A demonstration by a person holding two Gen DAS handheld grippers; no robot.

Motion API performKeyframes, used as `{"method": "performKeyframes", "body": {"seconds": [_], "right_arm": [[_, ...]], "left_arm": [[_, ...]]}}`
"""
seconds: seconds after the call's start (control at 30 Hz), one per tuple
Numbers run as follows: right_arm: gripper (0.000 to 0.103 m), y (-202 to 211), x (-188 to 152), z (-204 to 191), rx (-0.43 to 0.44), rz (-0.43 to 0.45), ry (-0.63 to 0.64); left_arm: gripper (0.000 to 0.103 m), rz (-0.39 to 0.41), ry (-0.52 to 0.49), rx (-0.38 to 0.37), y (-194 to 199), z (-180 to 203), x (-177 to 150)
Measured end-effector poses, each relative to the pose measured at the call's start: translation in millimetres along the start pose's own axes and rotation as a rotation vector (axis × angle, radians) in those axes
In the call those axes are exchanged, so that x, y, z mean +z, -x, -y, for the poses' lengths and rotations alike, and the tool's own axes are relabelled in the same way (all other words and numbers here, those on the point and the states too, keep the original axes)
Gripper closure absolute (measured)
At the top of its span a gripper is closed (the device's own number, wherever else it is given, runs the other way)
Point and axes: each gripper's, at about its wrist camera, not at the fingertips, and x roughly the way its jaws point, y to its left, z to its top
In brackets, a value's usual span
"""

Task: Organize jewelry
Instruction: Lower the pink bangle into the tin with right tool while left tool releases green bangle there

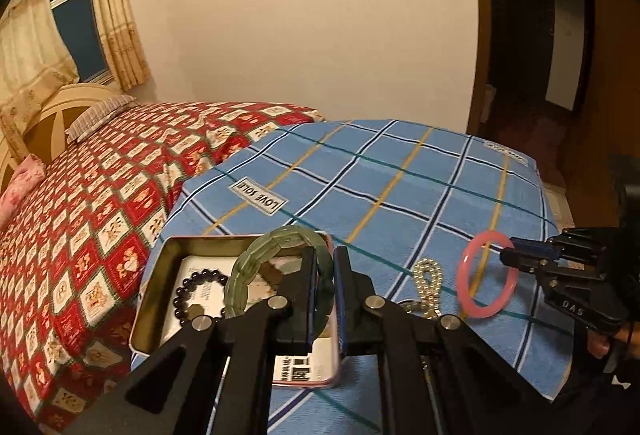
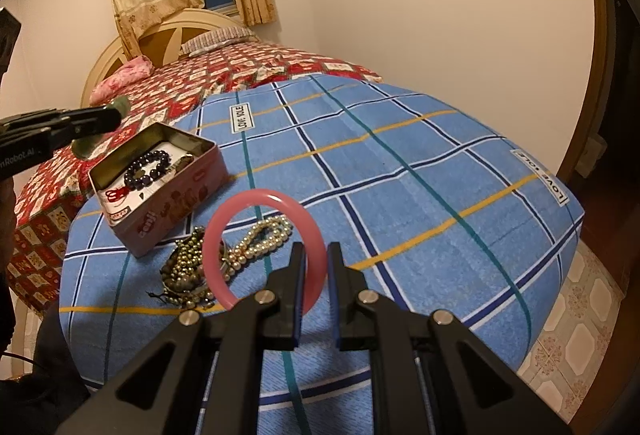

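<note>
Landmark: we take the open pink tin (image 2: 160,191) as our reference; it sits on the blue checked cloth (image 2: 400,171) that covers the near end of the bed

Left gripper (image 1: 325,287): we see its fingers clamped on the green bracelet (image 1: 256,267), a chunky ring of pale green segments, which it holds in the air over the tin (in the right wrist view it shows as a green blur at the tip of the black fingers, above and to the left of the tin)

Right gripper (image 2: 314,275): fingers pressed together on the rim of the pink bangle (image 2: 218,235), which stands upright off the cloth, in front of the tin and to its right

Inside the tin: we make out a dark bead bracelet (image 2: 147,167) lying on a white card, with a small red item (image 2: 114,194) at the near end of the card

Beside the tin: a pile of dark and gold beads (image 2: 188,267) lies on the cloth just by the tin's near corner; a pearl strand (image 2: 266,237) runs from that pile away to the right, and we see it through the bangle's ring

Behind the tin: the red patterned bedspread (image 2: 224,75), then the pillows and the pale headboard

Person: only a fingertip (image 1: 599,347) shows under the right gripper's body
</note>
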Motion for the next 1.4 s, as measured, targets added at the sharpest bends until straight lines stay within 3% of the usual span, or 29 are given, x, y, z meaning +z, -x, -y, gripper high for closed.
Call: {"method": "performKeyframes", "body": {"seconds": [0.57, 1.4], "right_arm": [[0.090, -17, 40, -37, 0.055, 0.008, 0.095], [0.090, -58, 102, -109, 0.120, 0.015, 0.273]], "left_arm": [[0.096, -0.013, 0.051, 0.093, -5, -49, -15], [0.096, -0.018, 0.146, 0.166, -16, -117, -19]]}}
